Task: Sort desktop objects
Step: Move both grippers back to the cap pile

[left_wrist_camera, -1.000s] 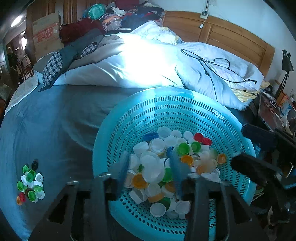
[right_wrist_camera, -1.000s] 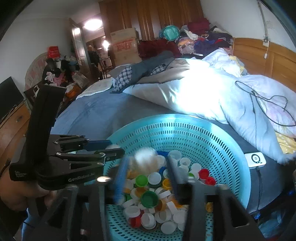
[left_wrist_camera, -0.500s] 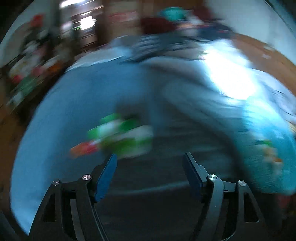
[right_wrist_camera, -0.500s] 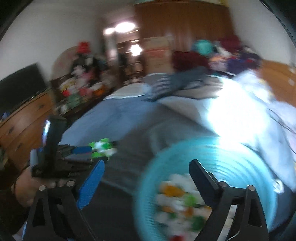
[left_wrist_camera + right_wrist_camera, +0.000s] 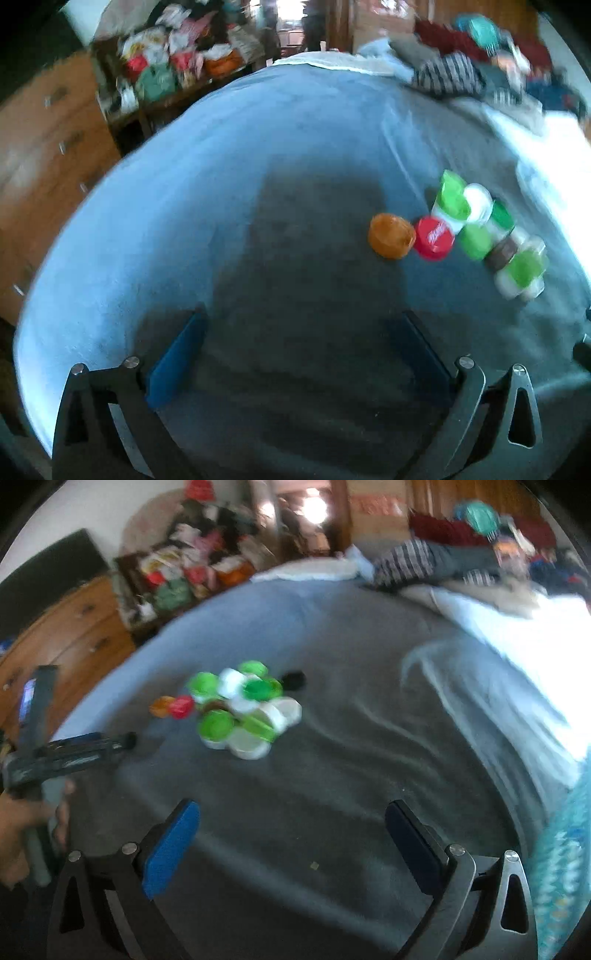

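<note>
Left wrist view, left hand-held gripper spread wide and empty over blue bed sheet, bottle caps clustered ahead-right, right hand-held gripper jaws opening, nothing between them.

Red bottle cap, right of centre in left wrist view: white script logo on top, too blurred to read. Cardboard box, top of right wrist view: red print, smeared, unreadable. No other text legible.
</note>
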Tool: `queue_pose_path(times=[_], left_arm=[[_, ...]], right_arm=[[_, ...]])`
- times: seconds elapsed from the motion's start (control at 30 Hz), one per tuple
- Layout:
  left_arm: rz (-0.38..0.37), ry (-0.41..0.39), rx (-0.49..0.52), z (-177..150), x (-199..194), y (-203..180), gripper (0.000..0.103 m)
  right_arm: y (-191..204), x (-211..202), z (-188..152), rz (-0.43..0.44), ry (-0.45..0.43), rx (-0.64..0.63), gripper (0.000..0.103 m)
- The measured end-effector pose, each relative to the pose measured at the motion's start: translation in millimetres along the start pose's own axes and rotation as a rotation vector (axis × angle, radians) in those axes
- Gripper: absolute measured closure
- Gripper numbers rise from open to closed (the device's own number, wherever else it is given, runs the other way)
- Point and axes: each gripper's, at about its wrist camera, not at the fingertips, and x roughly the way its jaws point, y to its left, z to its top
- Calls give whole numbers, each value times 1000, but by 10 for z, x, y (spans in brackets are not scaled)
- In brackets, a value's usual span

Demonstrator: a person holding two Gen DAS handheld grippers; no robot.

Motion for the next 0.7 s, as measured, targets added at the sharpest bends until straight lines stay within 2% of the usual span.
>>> queue_pose_path(times=[0.1, 0.2, 0.7], left_arm=[[-18, -4, -23, -19, -20, 45, 1], [-27, -2, -31, -14, -14, 59, 1], [-10, -5, -81, 66, 7, 20, 1]], right_arm=[[-28, 219, -64, -15, 40, -8, 0], [25, 236, -84, -47, 34, -38, 0], [33, 263, -89, -51, 21, -54, 0]])
